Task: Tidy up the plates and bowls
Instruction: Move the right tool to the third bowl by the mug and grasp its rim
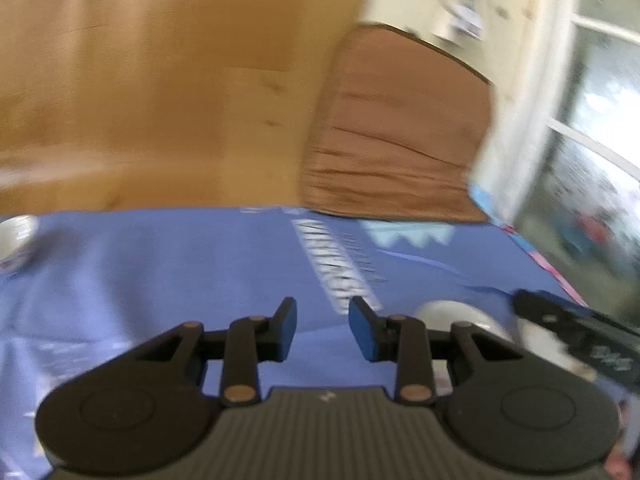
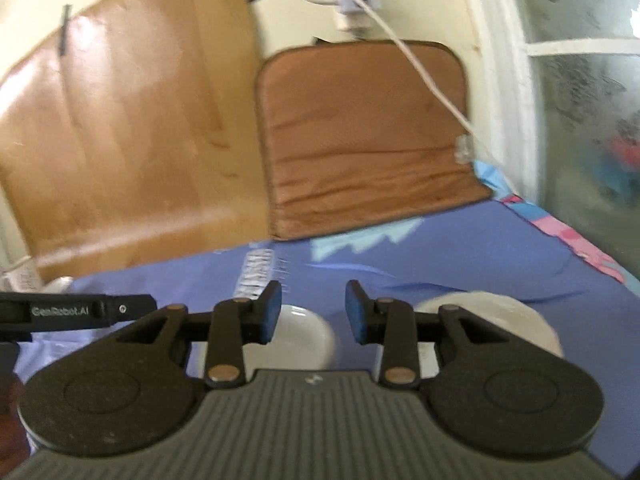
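Both views are blurred. In the left wrist view my left gripper [image 1: 323, 320] stands open over the blue cloth [image 1: 180, 272] with nothing between its blue pads. A small white bowl [image 1: 16, 240] sits at the far left, and a white dish [image 1: 460, 316] lies just right of the gripper. The right gripper's dark body [image 1: 580, 328] reaches in at the right edge. In the right wrist view my right gripper [image 2: 313, 308] is open. A white bowl [image 2: 304, 336] lies on the cloth below the gap, and the pads do not touch it. A second white dish [image 2: 500, 316] lies to the right.
A wooden board [image 2: 132, 128] and a brown cushion [image 2: 368, 136] lean against the wall behind the cloth. A white cable [image 2: 424, 76] hangs across the cushion. A window frame [image 2: 516, 92] runs along the right. The left gripper's side [image 2: 80, 310] shows at the left edge.
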`<action>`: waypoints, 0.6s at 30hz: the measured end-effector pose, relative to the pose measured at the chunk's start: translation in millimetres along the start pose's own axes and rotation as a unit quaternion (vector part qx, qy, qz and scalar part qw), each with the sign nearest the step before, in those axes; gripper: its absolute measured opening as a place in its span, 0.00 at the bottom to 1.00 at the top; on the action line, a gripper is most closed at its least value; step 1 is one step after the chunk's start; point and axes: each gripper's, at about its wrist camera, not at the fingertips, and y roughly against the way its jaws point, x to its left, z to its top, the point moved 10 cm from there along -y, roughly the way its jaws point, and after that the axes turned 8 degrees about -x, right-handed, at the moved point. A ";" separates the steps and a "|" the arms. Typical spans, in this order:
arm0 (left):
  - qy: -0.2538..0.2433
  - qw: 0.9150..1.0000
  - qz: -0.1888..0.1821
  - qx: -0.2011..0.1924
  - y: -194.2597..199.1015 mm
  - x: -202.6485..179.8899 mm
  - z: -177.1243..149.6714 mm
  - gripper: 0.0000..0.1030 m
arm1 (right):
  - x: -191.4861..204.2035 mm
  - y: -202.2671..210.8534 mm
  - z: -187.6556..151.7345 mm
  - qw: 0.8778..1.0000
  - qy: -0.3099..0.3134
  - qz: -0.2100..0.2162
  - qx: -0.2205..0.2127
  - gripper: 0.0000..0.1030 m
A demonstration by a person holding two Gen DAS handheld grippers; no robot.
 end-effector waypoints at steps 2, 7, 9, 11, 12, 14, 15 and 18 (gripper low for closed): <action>0.018 0.999 0.029 -0.008 9.9 36.1 1.0 0.29 | 20.2 -1.2 1.9 0.999 -0.001 0.033 0.009 0.37; 0.039 0.987 0.153 -0.033 39.6 149.3 -6.4 0.30 | 91.1 -19.8 -7.9 0.988 -0.004 0.135 0.079 0.35; 0.059 0.977 0.198 -0.042 49.8 193.5 -12.4 0.30 | 126.0 -33.0 -16.1 0.978 -0.005 0.171 0.117 0.31; 0.089 0.968 0.229 -0.048 57.1 228.6 -19.8 0.30 | 163.0 -47.4 -23.2 0.969 0.000 0.201 0.147 0.31; 0.105 0.965 0.235 -0.052 60.1 241.3 -23.0 0.30 | 183.6 -56.5 -25.8 0.965 0.007 0.212 0.158 0.31; 0.151 0.958 0.236 -0.063 64.3 263.2 -28.9 0.30 | 221.1 -76.8 -32.3 0.958 0.010 0.227 0.177 0.32; 0.174 0.955 0.232 -0.066 65.8 270.6 -31.3 0.30 | 240.0 -89.5 -35.1 0.954 0.004 0.233 0.189 0.32; 0.213 0.947 0.221 -0.091 74.2 285.6 -30.8 0.29 | 288.9 -127.2 -47.1 0.940 -0.013 0.245 0.235 0.32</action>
